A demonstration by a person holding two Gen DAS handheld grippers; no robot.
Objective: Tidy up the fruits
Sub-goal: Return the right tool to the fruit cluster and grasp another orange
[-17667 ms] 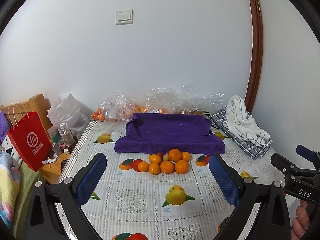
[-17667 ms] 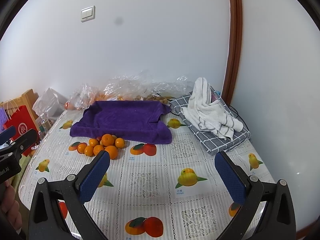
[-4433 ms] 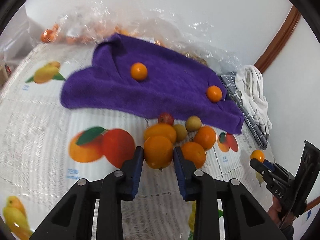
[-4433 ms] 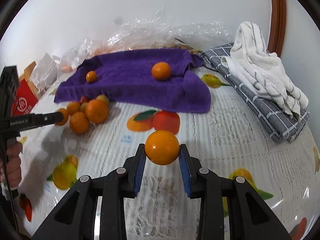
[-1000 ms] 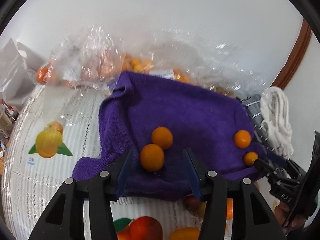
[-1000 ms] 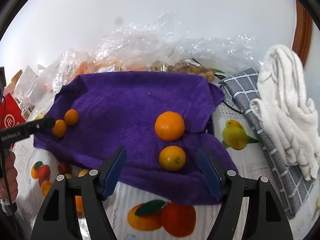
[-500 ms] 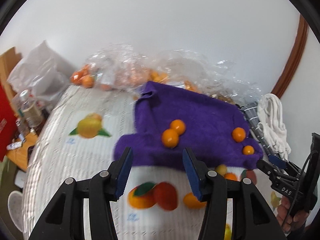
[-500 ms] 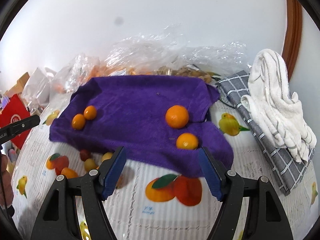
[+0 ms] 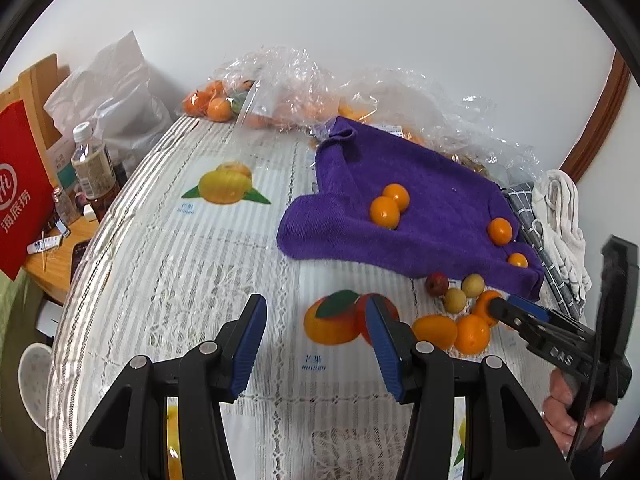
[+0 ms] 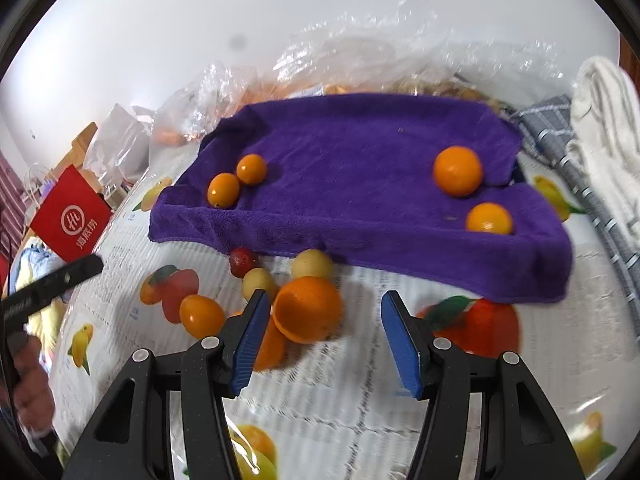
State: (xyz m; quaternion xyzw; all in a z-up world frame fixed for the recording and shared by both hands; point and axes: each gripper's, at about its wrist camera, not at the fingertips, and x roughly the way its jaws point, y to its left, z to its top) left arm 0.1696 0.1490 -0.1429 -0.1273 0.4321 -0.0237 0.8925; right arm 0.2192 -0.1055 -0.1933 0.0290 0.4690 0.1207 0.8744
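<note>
A purple towel (image 9: 432, 184) (image 10: 360, 148) lies at the back of the table. On it sit two small oranges (image 9: 390, 204) (image 10: 224, 190) at its left and two more (image 9: 500, 231) (image 10: 458, 171) at its right. In front of the towel is a loose pile: a red fruit (image 10: 243, 262), two pale yellow fruits (image 10: 312, 264) and several oranges (image 9: 472, 334). My right gripper (image 10: 324, 340) (image 9: 520, 312) is over this pile, its jaws closing. A large orange (image 10: 308, 314) lies between them by the left finger, apart from the right pad. My left gripper (image 9: 314, 340) hangs open over bare tablecloth, left of the pile.
Clear plastic bags with oranges (image 9: 280, 92) line the wall behind the towel. A white towel (image 9: 560, 208) on a grey checked cloth lies at the right. Off the table's left edge are a red paper bag (image 9: 20, 200), a bottle (image 9: 94, 168) and a white bowl (image 9: 34, 380).
Both grippers have drawn back from the towel. The right one has dropped over the pile with narrower jaws, the large orange now between them. The left one shifted left over the tablecloth.
</note>
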